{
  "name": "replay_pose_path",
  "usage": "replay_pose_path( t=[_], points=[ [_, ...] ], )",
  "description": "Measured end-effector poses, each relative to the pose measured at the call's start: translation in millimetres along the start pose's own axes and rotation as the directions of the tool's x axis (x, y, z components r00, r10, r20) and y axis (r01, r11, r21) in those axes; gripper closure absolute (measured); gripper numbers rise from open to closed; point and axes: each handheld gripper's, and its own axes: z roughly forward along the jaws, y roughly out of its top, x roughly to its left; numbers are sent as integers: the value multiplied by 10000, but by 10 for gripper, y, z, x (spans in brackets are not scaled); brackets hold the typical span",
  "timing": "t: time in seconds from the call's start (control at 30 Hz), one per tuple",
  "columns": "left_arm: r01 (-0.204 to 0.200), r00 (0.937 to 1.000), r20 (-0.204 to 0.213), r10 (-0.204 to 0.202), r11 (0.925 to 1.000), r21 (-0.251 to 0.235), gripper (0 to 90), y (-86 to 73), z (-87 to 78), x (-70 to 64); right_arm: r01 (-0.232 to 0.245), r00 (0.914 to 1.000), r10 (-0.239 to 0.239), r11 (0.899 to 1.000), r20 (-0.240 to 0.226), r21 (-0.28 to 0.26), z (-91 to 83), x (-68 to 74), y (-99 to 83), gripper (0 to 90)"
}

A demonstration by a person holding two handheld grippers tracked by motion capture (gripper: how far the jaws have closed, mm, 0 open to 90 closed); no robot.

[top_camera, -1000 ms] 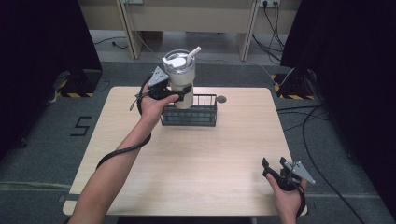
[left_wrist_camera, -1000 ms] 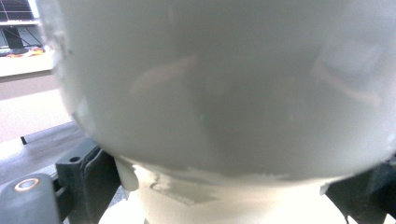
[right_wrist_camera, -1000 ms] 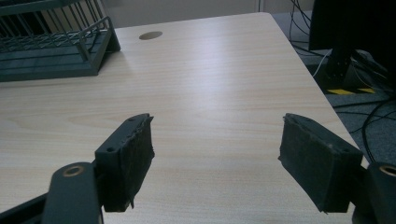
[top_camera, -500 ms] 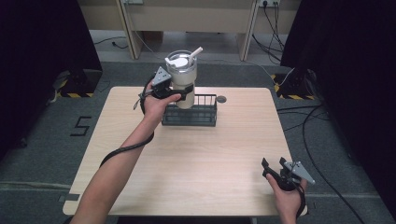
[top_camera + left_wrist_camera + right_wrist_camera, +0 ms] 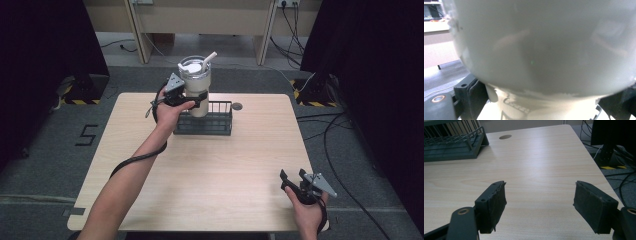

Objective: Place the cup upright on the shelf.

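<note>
Two hand-held grippers are seen: the left hand-held gripper is clamped around a pale tumbler, which is held upright over the dark wire rack at the bench's far side. The right hand-held gripper is held empty near the bench's near right corner, jaws spread wide.

Left arm: reaches far forward, forearm stretched out, hand wrapped around the left gripper.
Left gripper: jaws clamped on a pale tumbler, one at each side of it.
Right gripper: held low and near the person, jaws spread wide, nothing between them.
</note>
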Motion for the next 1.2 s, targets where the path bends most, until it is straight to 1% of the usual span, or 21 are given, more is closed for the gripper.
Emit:
replay_pose_path(
  t=[0.03,0.27,0.3,0.33,0.5,0.67,1.0,1.2],
  points=[
    [177,9998,20,-177,9998,-122,93,-7,13,-11,23,10000,-23,10000,16,-1,0,-2,-1,261],
    [272,9996,-18,-272,9996,-46,93,-65,50,-10,16,10000,-16,10000,-8,14,4,-5,-4,260],
    [278,9996,-33,-278,9996,7,93,-82,63,-5,10,10000,-10,10000,-10,20,4,-5,-4,260],
    [152,9999,-47,-152,9998,149,93,-90,62,7,18,10000,-18,10000,-11,17,4,-5,-5,260],
    [187,9998,-87,-184,9994,289,93,-140,89,17,15,10000,-15,10000,-16,22,5,-5,-6,260],
    [139,9998,-124,-133,9988,467,93,-195,120,23,-3,10000,3,10000,-21,28,3,-5,-7,260],
    [243,9996,-143,-235,9981,562,93,-311,152,19,-33,10000,33,10000,-39,47,7,-8,-7,261],
    [303,9995,-137,-295,9976,619,92,-352,153,21,8,10000,-8,10000,-34,37,7,-8,-6,261]
  ],
)
